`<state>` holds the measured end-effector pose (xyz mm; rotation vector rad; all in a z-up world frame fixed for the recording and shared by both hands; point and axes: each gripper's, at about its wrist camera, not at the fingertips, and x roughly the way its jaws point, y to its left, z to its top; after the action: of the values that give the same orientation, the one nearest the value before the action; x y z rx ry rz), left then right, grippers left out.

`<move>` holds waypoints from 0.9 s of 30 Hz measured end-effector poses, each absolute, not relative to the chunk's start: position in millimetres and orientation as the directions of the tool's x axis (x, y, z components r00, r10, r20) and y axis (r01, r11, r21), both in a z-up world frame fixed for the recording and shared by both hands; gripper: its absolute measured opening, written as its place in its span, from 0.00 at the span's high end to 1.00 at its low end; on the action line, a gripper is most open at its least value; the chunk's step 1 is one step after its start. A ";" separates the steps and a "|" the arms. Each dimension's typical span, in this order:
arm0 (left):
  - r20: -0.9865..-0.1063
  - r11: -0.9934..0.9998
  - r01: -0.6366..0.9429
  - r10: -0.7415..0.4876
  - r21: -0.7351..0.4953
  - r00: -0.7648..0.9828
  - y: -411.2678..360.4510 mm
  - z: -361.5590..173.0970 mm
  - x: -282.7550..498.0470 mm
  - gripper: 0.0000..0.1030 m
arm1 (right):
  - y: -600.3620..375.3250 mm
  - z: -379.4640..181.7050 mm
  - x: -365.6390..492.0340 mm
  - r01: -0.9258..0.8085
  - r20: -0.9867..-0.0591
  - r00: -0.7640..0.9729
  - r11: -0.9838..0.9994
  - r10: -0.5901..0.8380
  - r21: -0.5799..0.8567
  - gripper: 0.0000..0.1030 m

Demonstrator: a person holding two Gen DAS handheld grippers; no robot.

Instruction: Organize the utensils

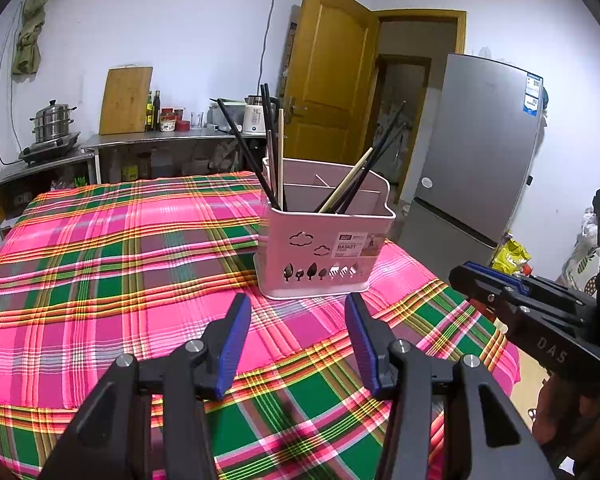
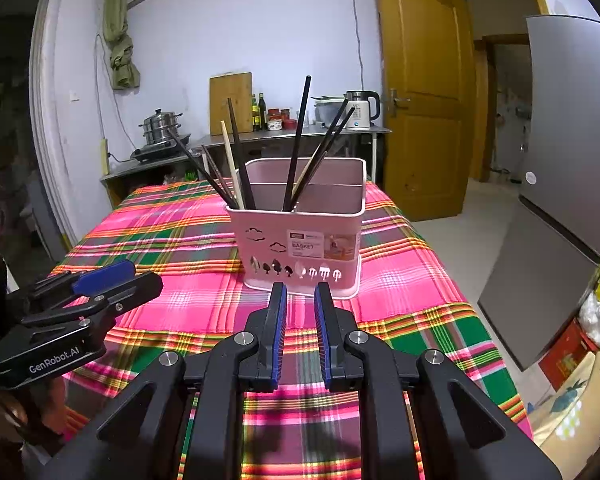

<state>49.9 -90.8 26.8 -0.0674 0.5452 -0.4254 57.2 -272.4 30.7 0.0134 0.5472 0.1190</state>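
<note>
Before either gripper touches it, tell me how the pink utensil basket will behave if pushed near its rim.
The pink basket looks like thin plastic with cut-outs, so it is probably light. It is tall, and the chopsticks lean well above its rim, so a high push may tip it. On the plaid tablecloth it may drag the fabric rather than slide.

One basket (image 2: 300,240), two grippers (image 2: 300,300)

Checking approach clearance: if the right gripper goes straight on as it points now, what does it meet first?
Probably the front wall of the pink utensil basket, dead ahead of the open right gripper. Since it points downward, the plaid tablecloth could come first; depth unclear.
</note>
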 end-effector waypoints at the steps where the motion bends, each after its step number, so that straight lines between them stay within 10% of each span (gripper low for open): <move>1: -0.489 0.911 0.375 -0.410 -0.174 0.770 -90.5 26.5 50.1 0.51 | -272.1 30.7 57.6 -0.110 -0.519 0.847 0.993 0.116 0.044 0.86; 27: -0.503 0.915 0.371 -0.398 -0.157 0.768 -88.0 23.8 47.6 0.51 | -267.4 28.7 56.8 -0.117 -0.525 0.843 0.993 0.118 0.035 0.86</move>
<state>47.6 -88.0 23.8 -0.0493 0.5566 -0.4174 56.8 -267.4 28.7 0.0019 0.5547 0.1236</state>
